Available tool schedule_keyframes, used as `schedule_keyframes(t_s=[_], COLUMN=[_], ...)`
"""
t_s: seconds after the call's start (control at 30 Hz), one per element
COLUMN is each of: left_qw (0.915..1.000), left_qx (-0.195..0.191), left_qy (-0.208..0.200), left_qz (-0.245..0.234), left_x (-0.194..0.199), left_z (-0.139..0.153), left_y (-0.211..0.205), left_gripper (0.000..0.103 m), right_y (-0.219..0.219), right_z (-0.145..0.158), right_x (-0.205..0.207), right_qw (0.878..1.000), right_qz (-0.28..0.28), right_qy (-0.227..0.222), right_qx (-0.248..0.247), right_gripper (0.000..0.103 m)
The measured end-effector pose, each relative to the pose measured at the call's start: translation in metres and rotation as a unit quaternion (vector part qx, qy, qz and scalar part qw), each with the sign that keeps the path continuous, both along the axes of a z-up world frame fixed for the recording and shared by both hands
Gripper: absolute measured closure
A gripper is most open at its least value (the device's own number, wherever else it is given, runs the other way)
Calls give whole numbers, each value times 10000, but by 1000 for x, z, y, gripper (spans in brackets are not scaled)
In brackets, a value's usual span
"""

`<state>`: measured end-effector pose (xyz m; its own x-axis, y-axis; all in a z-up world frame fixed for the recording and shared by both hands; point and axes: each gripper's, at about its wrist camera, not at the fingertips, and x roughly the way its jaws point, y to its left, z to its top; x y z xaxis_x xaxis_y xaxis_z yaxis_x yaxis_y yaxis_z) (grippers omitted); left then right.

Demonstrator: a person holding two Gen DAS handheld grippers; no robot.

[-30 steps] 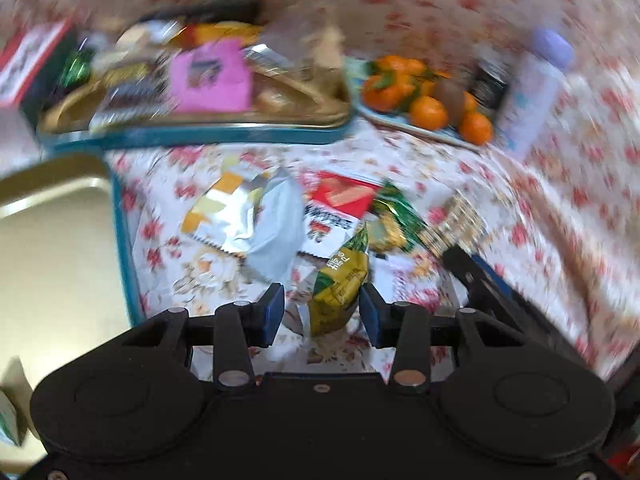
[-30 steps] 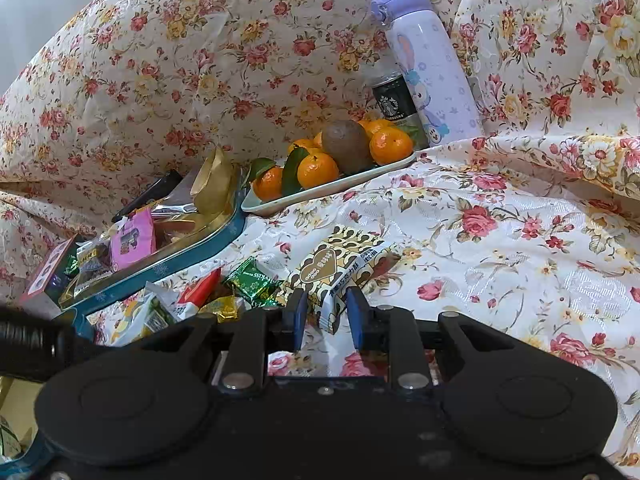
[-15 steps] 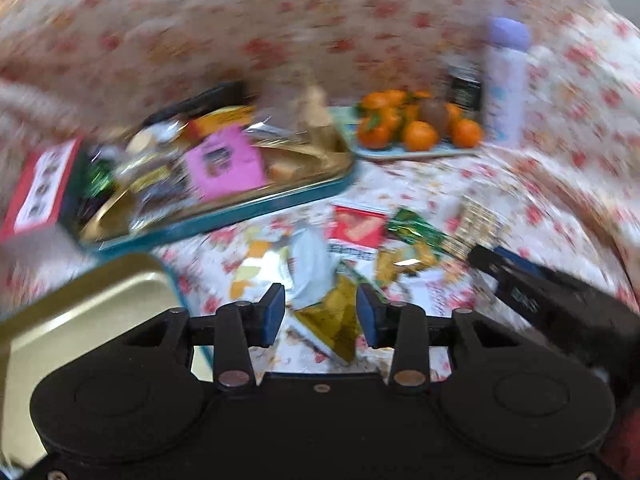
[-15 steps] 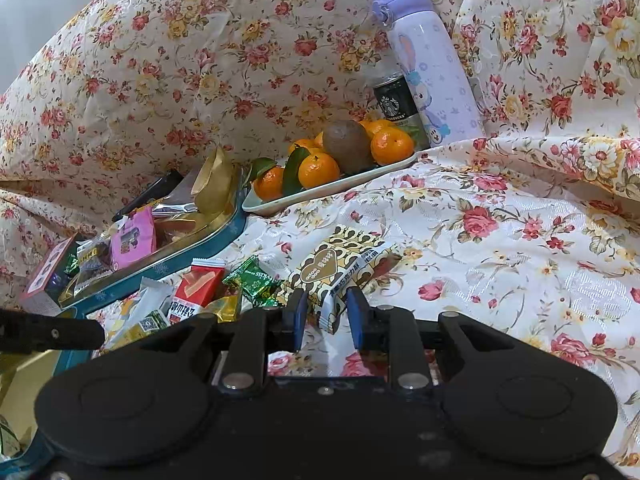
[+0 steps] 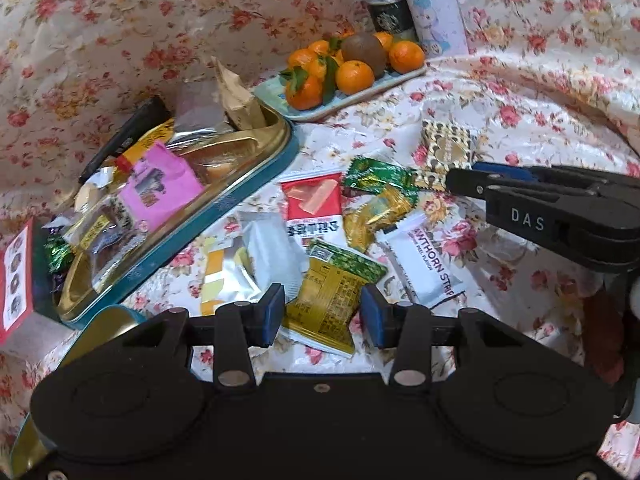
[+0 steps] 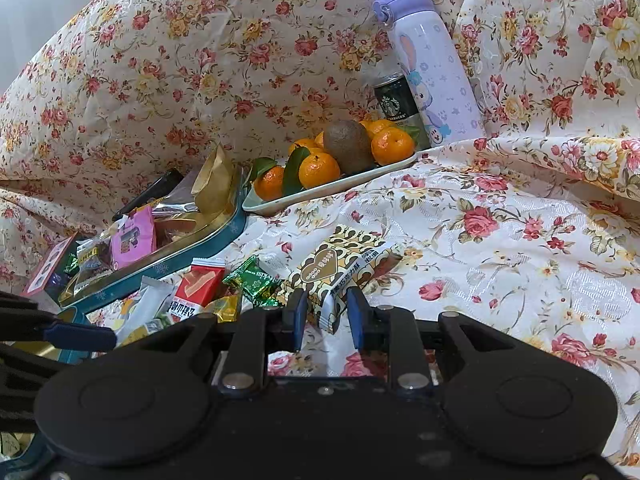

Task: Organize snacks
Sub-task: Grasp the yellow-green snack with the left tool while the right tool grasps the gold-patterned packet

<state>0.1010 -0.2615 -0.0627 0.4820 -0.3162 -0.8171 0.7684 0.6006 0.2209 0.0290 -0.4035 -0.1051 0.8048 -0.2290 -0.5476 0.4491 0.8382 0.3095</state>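
Floral cloth (image 6: 500,248) is spread over the whole surface and up the back. Open cloth is seen to the right of the snack pile in the right wrist view. On the left the room is bounded by the teal-rimmed gold tin tray (image 5: 224,208), whose long edge runs diagonally just beside the loose packets. A second gold tray corner (image 5: 100,332) is seen at lower left, beside the left gripper's body.

The tin tray is filled with wrapped snacks: a pink packet (image 5: 160,188), a gold foil pouch (image 5: 236,100) standing at the far end, a clear wrapped pastry, and a dark flat bar over the far rim. A red and white box (image 5: 16,276) is stood just outside its near end. Behind, a pale fruit plate (image 6: 332,188) is loaded with mandarins (image 6: 318,170) and a kiwi (image 6: 348,146); a dark can (image 6: 394,104) and a lilac bottle (image 6: 432,68) are stood just behind it.

Loose snacks lie on the cloth: a red packet (image 5: 314,208), a green candy wrapper (image 5: 376,176), a white strip bar (image 5: 428,264), a silver pouch (image 5: 272,256).

The left gripper (image 5: 323,316) is spread, its jaws having just been opening, with a yellow-green packet (image 5: 332,296) lying between the pads, untouched. The right gripper (image 6: 327,320) is narrowed nearly together, with the end of a leopard-print bar (image 6: 340,268) between the pads; contact cannot be told.
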Motion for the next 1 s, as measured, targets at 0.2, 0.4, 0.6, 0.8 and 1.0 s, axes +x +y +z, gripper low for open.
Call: schedule_keyframes(t_s=[0.2,0.4,0.6,0.8,1.0], left_qw=[9987,9936,9942,9878,9845], left_qx=[-148,-386,-313,-563,-589], left_qy=[395,679,348,749,951], left_qz=[292,813,966,1242,1351], left_x=[2,-14,-34,-18,-8], left_z=[-4,-2,-4,-3,-10], left_y=[-2,13,20,26,22], left_gripper=[59,59,59,58,53], right_y=[1,1,-1,-1,-9], right_z=[0,0,0,5,21], right_x=[1,1,3,8,16], right_qw=[10000,10000,10000,9998,9976], right_qz=[11,6,4,12,-225], right_qy=[13,17,45,189,426], right_qx=[-25,-19,7,65,492], right_gripper=[77,78,75,71,63])
